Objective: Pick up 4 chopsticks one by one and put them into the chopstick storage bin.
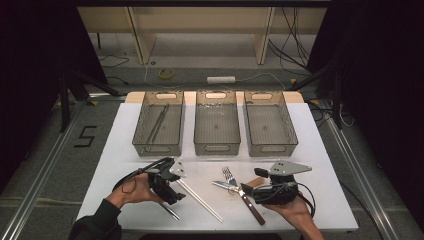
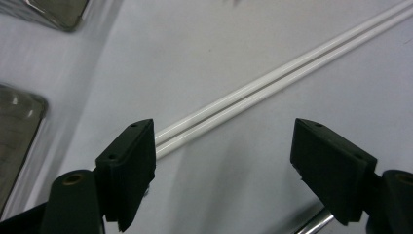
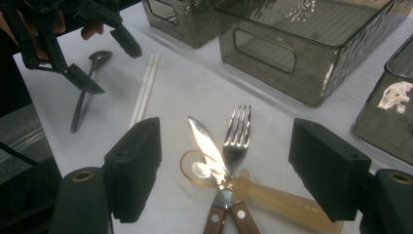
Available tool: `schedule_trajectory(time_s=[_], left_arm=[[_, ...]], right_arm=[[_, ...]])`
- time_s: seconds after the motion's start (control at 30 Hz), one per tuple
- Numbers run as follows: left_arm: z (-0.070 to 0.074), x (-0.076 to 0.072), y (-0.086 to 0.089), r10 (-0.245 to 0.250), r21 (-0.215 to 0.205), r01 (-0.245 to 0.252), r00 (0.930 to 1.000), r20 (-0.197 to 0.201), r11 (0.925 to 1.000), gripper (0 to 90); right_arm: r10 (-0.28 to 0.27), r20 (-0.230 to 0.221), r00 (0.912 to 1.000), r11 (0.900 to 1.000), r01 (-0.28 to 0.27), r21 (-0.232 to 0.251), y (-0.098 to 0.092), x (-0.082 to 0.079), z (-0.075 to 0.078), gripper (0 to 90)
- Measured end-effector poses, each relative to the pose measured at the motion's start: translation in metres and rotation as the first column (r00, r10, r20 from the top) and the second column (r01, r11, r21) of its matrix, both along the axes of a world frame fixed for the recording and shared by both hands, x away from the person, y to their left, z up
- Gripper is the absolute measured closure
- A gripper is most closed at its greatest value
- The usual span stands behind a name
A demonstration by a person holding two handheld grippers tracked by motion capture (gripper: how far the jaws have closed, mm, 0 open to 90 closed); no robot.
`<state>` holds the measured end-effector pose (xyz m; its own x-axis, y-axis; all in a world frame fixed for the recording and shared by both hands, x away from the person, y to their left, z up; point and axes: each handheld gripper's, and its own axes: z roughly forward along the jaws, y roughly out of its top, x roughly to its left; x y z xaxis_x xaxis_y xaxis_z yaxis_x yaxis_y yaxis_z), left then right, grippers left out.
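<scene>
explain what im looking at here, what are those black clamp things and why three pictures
A person holds a hand-operated gripper in each hand: the left gripper and the right gripper. Each has two black fingers. One picture looks down from above the table; the other two come from cameras riding on each gripper. On the white table stand three grey bins, with white chopsticks, a spoon, a fork and a knife in front. Both grippers are open and hold nothing; the left one hovers over the chopsticks.
</scene>
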<state>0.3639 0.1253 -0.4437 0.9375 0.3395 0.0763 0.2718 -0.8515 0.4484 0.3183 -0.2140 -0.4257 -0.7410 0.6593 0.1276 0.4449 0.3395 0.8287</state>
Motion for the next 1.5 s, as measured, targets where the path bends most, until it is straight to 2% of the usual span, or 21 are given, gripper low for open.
schedule_trajectory(time_s=[0.4,0.63,0.97,1.5], left_arm=[[-0.011,0.008,-0.008,-0.046,0.04,0.047,0.9989,-0.011,0.9981,27.1],[-0.012,0.012,-0.012,-0.064,0.04,0.065,0.9977,-0.023,0.9971,27.0],[-0.015,0.014,-0.013,-0.11,0.078,0.113,0.9933,-0.035,0.9906,29.4],[-0.019,0.016,-0.015,-0.151,0.118,0.154,0.988,-0.032,0.9811,36.9]], right_arm=[[0.002,-0.004,1.0,1.0,-0.002,-0.004,0.0,0.001,-0.001,28.8],[0.001,-0.003,1.0,1.0,-0.001,-0.002,0.0,0.0,-0.001,28.9],[0.001,-0.005,1.0,1.0,-0.001,-0.003,0.0,0.0,-0.001,28.9],[0.001,-0.005,1.0,1.0,-0.001,-0.005,0.0,0.001,-0.001,29.0]])
